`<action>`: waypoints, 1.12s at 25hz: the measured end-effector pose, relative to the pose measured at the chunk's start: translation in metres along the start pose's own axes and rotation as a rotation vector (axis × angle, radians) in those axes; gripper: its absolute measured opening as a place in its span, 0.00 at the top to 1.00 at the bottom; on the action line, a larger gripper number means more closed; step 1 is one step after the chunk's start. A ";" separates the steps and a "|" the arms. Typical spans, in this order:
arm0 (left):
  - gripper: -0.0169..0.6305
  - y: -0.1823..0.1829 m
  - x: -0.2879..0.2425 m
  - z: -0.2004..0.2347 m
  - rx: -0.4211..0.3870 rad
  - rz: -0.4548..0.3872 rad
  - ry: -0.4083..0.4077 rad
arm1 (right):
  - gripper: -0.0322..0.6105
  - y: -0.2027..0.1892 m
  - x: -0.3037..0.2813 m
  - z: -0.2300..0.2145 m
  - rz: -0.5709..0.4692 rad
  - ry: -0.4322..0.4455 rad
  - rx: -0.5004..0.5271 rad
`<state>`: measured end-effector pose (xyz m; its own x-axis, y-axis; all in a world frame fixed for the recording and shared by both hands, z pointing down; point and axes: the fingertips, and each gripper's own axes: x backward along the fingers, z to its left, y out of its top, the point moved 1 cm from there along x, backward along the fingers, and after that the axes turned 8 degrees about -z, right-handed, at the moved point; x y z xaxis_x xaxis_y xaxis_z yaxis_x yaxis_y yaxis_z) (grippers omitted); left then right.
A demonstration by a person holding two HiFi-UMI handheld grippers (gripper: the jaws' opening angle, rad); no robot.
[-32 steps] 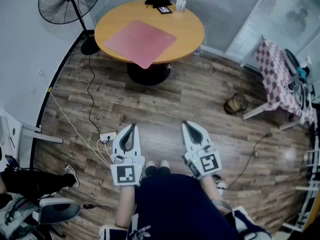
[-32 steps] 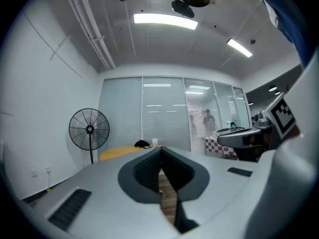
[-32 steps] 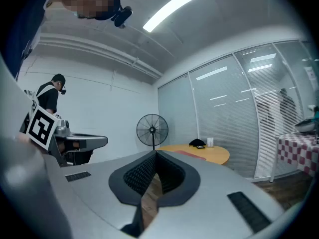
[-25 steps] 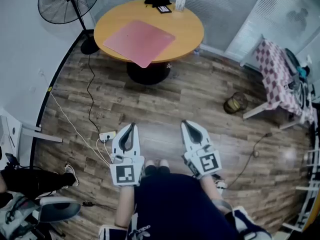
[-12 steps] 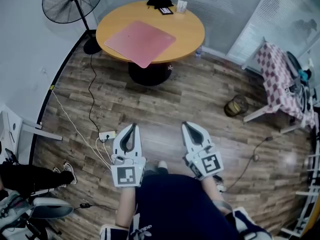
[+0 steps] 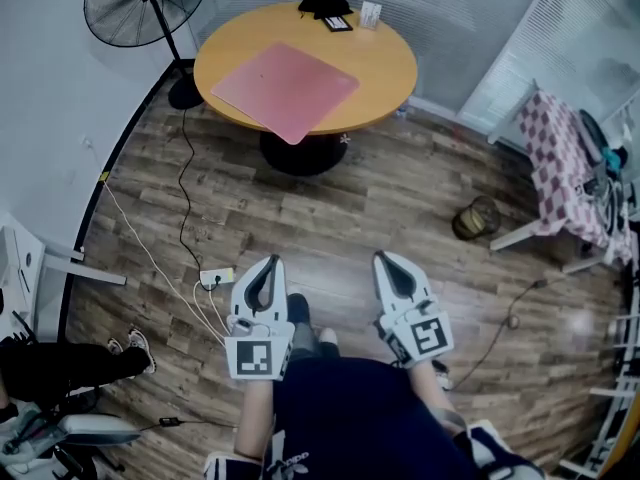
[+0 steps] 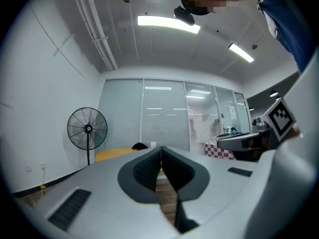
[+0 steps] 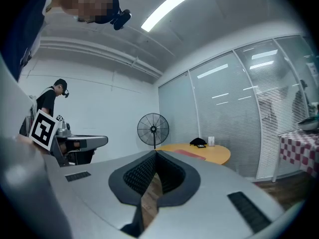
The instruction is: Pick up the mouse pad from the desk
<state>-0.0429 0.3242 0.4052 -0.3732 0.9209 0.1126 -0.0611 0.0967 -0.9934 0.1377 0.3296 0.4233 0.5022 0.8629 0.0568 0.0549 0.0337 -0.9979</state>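
Note:
A pink mouse pad point(image 6: 286, 89) lies flat on the round orange table point(image 6: 385, 66) at the far end of the room, one corner hanging over the near rim. In the right gripper view the mouse pad point(image 8: 190, 154) shows as a thin red strip on the table point(image 8: 212, 154). My left gripper point(image 6: 268, 262) and right gripper point(image 6: 385, 258) are held level in front of me, well short of the table. Both are shut with nothing between their jaws. In the gripper views the left gripper point(image 7: 160, 148) and right gripper point(image 8: 155, 152) tips meet.
A standing fan point(image 6: 148, 6) is left of the table. A black item point(image 6: 327, 4), a small dark device and a white holder point(image 6: 372, 14) sit at the table's far edge. A power strip point(image 6: 215, 277) and cables lie on the wood floor. A checkered cloth rack point(image 6: 566, 161) and a brown jar point(image 6: 476, 218) stand at right.
The view has shifted slightly: the table and the grippers sit a little lower and more to the right in the head view. Both grippers stay shut.

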 end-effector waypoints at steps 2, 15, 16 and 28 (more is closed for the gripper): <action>0.97 0.001 -0.013 0.011 -0.023 -0.006 -0.018 | 0.95 -0.002 -0.017 -0.002 0.008 -0.005 -0.005; 0.97 0.008 -0.099 0.120 -0.027 0.004 -0.011 | 0.95 0.003 -0.163 0.009 0.010 0.031 0.064; 0.97 0.007 -0.102 0.125 -0.024 0.005 -0.014 | 0.95 0.001 -0.169 0.011 0.016 0.021 0.062; 0.97 -0.012 -0.134 0.147 -0.008 0.035 -0.044 | 0.95 -0.008 -0.192 -0.005 0.023 -0.079 0.051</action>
<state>-0.1279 0.1445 0.4047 -0.4151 0.9064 0.0786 -0.0401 0.0681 -0.9969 0.0450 0.1608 0.4205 0.4333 0.9006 0.0332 -0.0013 0.0375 -0.9993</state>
